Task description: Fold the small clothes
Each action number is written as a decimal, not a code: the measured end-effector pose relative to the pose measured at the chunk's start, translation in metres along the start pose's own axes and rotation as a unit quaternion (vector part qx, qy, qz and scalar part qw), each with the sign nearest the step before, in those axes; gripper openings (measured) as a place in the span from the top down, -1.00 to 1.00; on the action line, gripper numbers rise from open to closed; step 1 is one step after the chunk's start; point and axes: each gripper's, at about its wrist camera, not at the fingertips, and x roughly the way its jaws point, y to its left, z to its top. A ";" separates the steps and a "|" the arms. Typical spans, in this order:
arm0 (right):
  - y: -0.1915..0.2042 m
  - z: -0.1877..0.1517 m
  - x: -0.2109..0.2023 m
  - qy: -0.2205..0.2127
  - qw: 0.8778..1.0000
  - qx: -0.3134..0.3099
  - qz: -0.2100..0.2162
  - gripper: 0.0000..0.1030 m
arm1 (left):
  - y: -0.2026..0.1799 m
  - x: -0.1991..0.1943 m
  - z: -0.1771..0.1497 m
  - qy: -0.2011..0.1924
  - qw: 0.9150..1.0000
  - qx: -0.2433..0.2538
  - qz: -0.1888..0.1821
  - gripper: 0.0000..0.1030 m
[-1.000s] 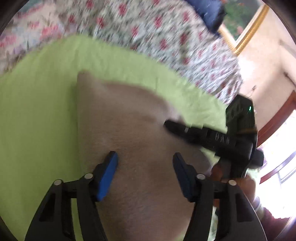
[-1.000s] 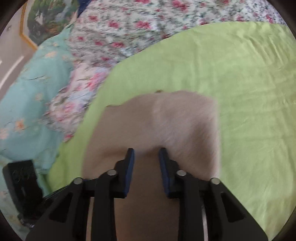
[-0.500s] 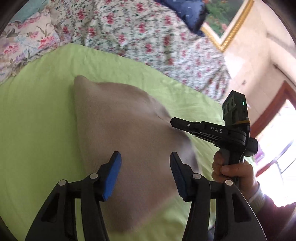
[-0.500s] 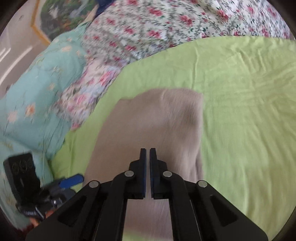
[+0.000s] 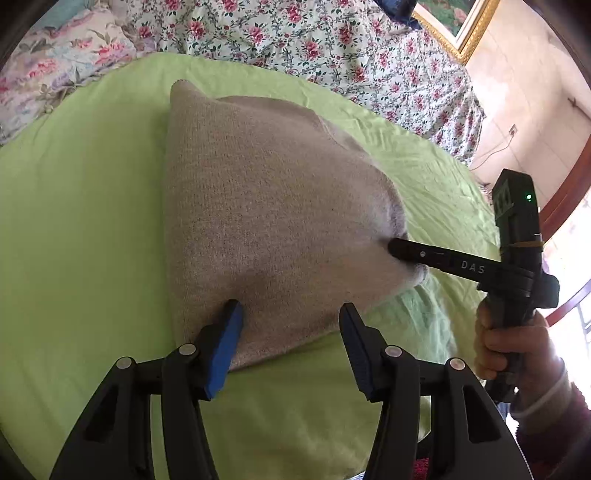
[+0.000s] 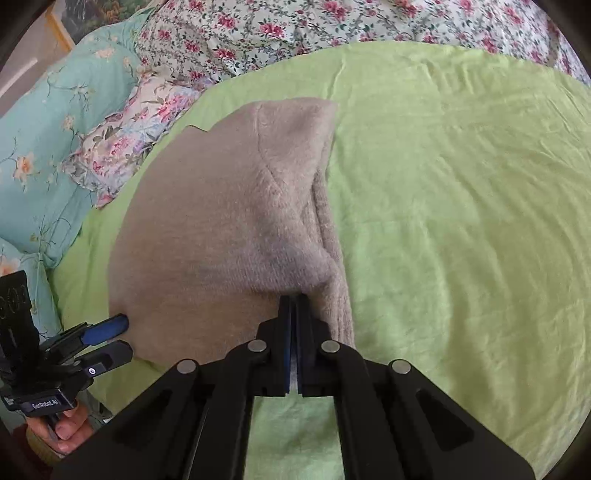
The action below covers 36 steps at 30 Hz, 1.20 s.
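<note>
A beige knit garment lies folded on the green sheet. My right gripper is shut on a pinch of its near right edge, and the fabric bunches up to the pads. From the left wrist camera the right gripper reaches in from the right, held by a hand. My left gripper stands open over the near edge; its blue left pad rests against the knit and its right pad sits at the hem. The left gripper also shows open at the garment's near left corner.
A floral quilt and floral pillows border the sheet at the back; a teal pillow lies to the left. A framed picture, a wall and a wooden door frame stand at the right.
My right jaws have closed onto the garment's edge. Both grippers have drawn back toward the near side, so the garment's near edge now shows in front of the left fingers.
</note>
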 end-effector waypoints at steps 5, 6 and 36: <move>-0.001 -0.012 -0.010 0.001 1.000 0.003 -0.008 0.98 | 0.002 -0.003 -0.002 0.005 1.000 -0.008 0.002 -0.07; 0.000 -0.012 -0.012 0.002 1.000 0.005 -0.010 0.97 | 0.002 -0.004 -0.001 0.005 1.000 -0.010 0.001 -0.07; 0.027 -0.035 -0.070 -0.006 1.000 0.005 -0.022 0.21 | 0.021 -0.066 -0.003 0.000 0.997 -0.036 0.074 -0.56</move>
